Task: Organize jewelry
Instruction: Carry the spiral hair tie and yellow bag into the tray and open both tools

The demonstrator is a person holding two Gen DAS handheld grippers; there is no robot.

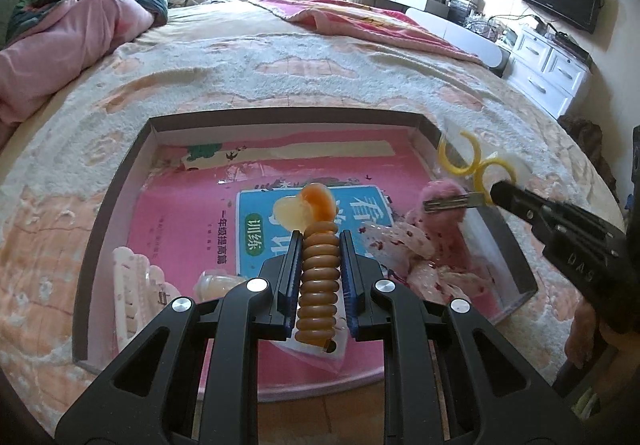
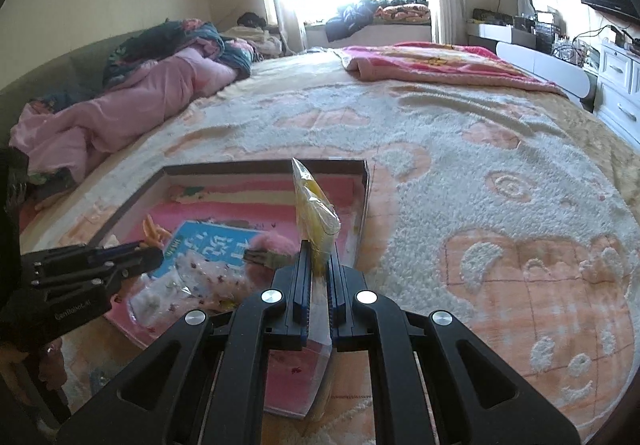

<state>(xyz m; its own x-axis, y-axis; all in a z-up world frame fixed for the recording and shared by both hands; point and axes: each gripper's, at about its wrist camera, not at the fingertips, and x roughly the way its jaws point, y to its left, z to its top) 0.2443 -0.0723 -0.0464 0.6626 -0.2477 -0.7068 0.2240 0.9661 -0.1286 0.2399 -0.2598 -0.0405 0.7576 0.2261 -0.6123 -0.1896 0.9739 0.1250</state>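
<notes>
My left gripper (image 1: 320,241) is shut on an amber spiral hair tie (image 1: 318,281) with an orange and clear heart charm (image 1: 306,207), held above the shallow box (image 1: 280,115) on the bed. My right gripper (image 2: 319,249) is shut on a clear bag of yellow rings (image 2: 314,217), over the box's right side; it shows in the left wrist view (image 1: 474,161). The right gripper appears in the left wrist view (image 1: 496,191), the left one in the right wrist view (image 2: 154,255). A pink fluffy clip (image 1: 444,199) lies in the box.
The box lies on a pink booklet (image 1: 256,229) and holds a pale claw clip (image 1: 136,285), a clear charm (image 1: 216,283) and pink floral scrunchies (image 1: 404,245). A fuzzy cream and peach blanket (image 2: 500,205) covers the bed. Pink bedding (image 1: 60,41) is piled far left.
</notes>
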